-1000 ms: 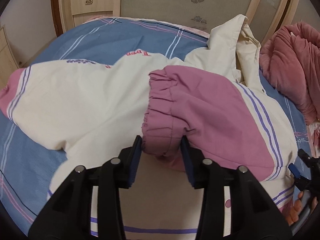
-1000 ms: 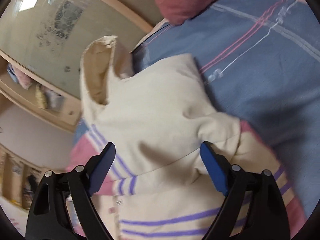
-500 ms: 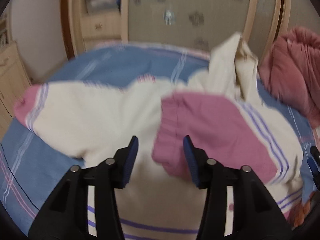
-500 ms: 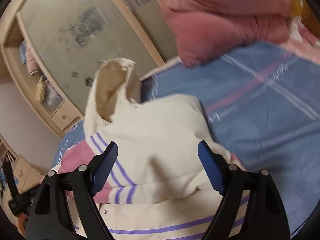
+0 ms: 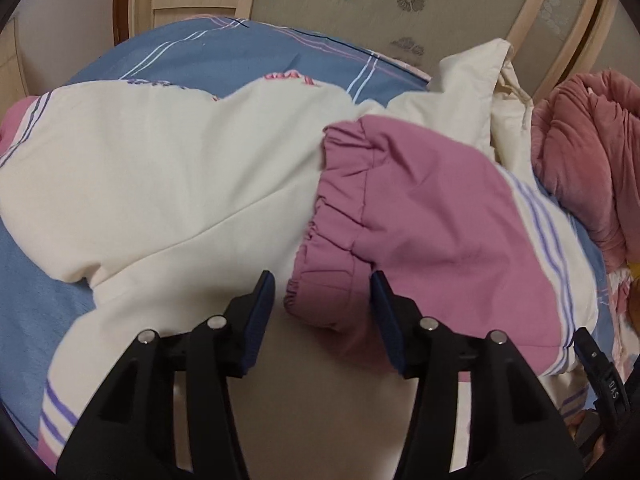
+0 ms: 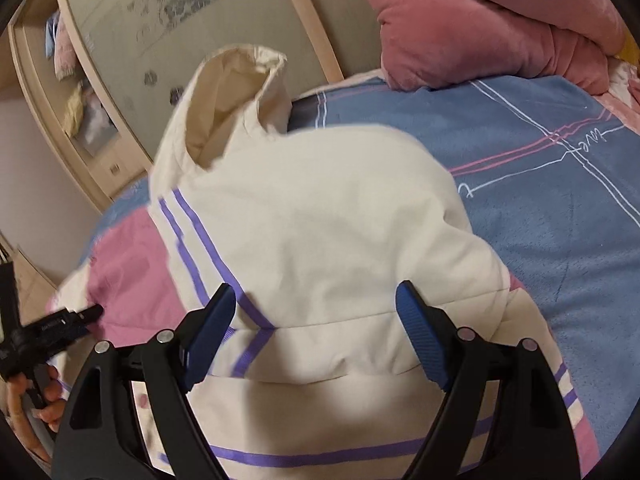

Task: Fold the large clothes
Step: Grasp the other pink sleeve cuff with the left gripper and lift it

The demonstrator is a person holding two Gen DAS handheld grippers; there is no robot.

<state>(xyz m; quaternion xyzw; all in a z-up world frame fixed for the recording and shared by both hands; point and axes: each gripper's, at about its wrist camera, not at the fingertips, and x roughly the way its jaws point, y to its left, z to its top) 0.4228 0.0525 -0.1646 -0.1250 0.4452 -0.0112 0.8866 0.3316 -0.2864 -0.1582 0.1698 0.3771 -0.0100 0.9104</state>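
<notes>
Both tools stand wide and hold nothing. A second ago the left tool [image 5: 322, 302] pinched the pink cuff [image 5: 332, 216]; now it has let go, leaving that sleeve folded across the cream jacket [image 5: 160, 168] on the bed [image 6: 540, 200]. The right tool [image 6: 316, 320] hovers over the shoulder. No containers show.

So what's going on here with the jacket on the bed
A person with a gripper in each hand is folding a cream and pink jacket spread on the blue bed. One pink-cuffed sleeve already lies folded across the body. The left gripper is open with its fingers either side of the cuff, not clamping it. The right gripper is open too, over the cream shoulder near the hood. A pink blanket sits bunched at the bed's edge.
</notes>
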